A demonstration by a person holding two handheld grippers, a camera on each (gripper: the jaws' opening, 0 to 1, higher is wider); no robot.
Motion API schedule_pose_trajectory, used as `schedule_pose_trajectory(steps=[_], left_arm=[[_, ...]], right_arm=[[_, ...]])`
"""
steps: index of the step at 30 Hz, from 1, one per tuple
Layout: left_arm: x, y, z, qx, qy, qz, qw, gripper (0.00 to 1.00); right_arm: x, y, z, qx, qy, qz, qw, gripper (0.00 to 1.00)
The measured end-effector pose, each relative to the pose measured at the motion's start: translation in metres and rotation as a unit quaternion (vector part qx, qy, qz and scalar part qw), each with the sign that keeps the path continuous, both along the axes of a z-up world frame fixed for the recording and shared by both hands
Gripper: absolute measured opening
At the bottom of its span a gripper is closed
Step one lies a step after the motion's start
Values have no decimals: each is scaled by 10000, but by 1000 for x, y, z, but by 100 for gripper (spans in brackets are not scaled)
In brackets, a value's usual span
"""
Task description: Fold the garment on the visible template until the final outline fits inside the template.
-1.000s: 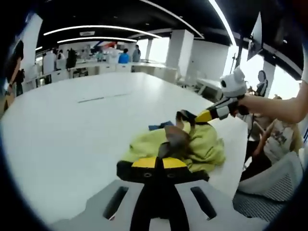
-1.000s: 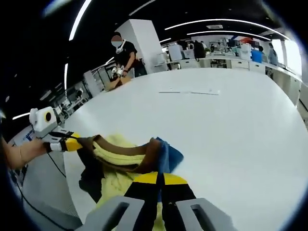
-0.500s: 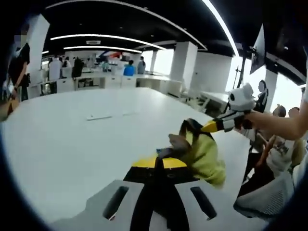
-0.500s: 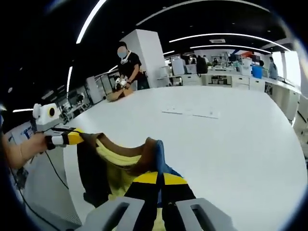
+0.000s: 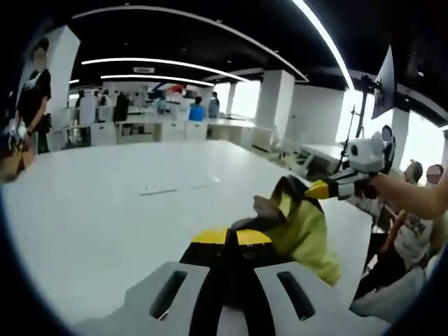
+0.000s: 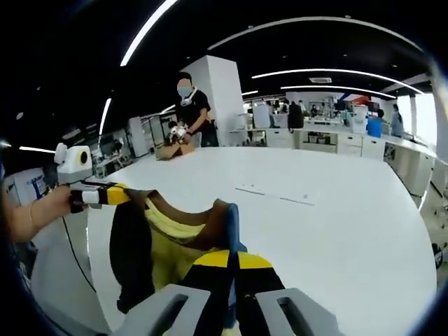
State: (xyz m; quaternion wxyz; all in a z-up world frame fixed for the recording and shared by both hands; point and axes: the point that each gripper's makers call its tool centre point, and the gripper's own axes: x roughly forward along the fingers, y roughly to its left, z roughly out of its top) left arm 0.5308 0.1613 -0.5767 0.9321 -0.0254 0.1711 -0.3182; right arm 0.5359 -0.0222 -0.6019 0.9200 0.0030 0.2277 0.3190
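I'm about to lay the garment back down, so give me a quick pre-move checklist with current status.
1. Left gripper shut on the garment: ok, fabric bunches at its yellow tips.
2. Right gripper shut on the garment: ok, brown edge pinched at its tips.
3. Garment hangs between both grippers, off the white table: ok.
4. Fabric spread flat: not ok, it sags bunched.
5. Template position under the garment: cannot tell.
6. Landing area near the paper strips: ok, bare table around them.

Left gripper (image 5: 231, 236) clamped closed; right gripper (image 6: 232, 260) clamped closed, both raised.
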Motion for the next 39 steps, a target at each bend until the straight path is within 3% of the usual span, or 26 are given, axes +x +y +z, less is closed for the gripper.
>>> schedule_pose_trajectory(steps=[6,14,23,33,36,39], left_arm=[[24,1,14,-16,-199,73,9998,0],[57,1,7,62,-207,204,9996,0],[105,5,1,0,-289,465,9985,0],[153,6,-31,369,-262,580,9973,0],[163,7,-42,558,-238,589,9964,0],[170,6,-50,539,-157,594,9967,0]], right_arm=[[15,0,10,-87,-194,-135,9997,0],[41,4,18,-106,-351,-453,9983,0],[75,1,11,-143,-405,-828,9956,0],[116,0,-11,-271,-346,-1031,9937,0],[131,-1,-22,-236,-220,-1081,9936,0],[143,-3,-32,-271,-183,-1145,9929,0]])
